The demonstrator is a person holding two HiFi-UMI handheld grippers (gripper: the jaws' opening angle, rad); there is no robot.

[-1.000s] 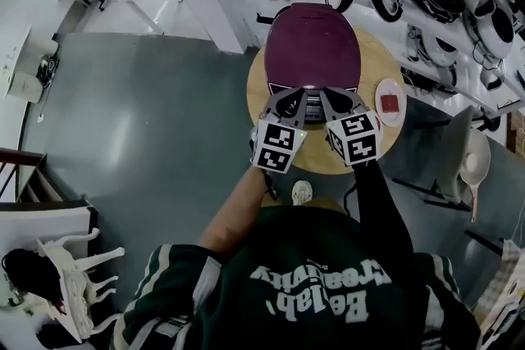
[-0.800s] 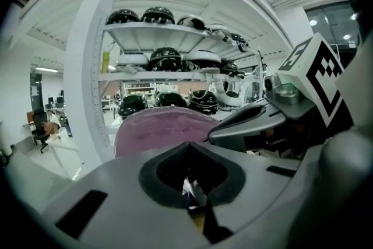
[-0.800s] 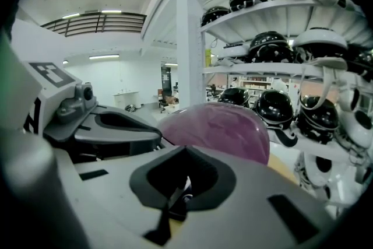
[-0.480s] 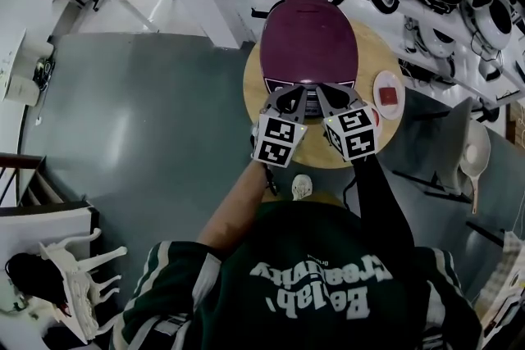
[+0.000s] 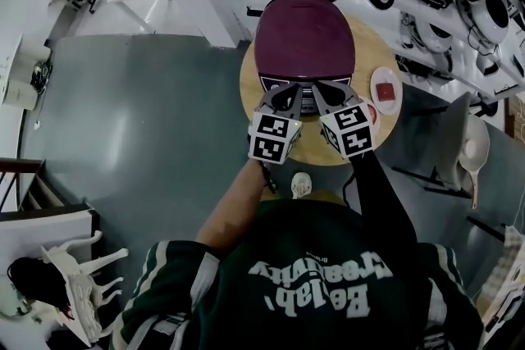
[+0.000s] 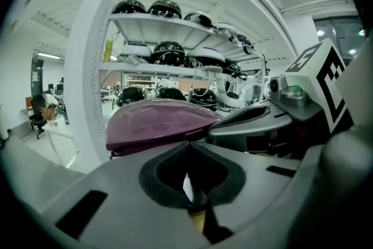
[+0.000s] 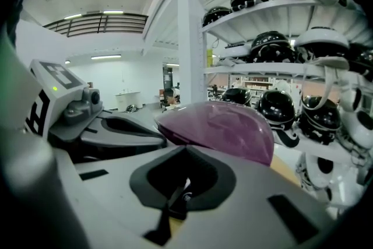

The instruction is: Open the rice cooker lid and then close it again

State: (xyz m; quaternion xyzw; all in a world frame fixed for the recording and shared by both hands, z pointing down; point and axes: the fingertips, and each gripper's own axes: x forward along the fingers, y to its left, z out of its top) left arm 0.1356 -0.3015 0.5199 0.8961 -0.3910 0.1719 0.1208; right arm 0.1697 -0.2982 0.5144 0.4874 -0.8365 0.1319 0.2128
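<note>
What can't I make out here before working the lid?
- Head view: left tongs and right tongs cover the front latch area of the maroon rice cooker; in the gripper views their own bodies block it.
- Head view: red item on the small white plate is too small to identify.

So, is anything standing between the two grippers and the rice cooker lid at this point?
Nothing visible does. The left gripper and right gripper sit side by side at the front edge of the rice cooker lid, both shut. The small plate lies off to the right on the table, clear of them.
</note>
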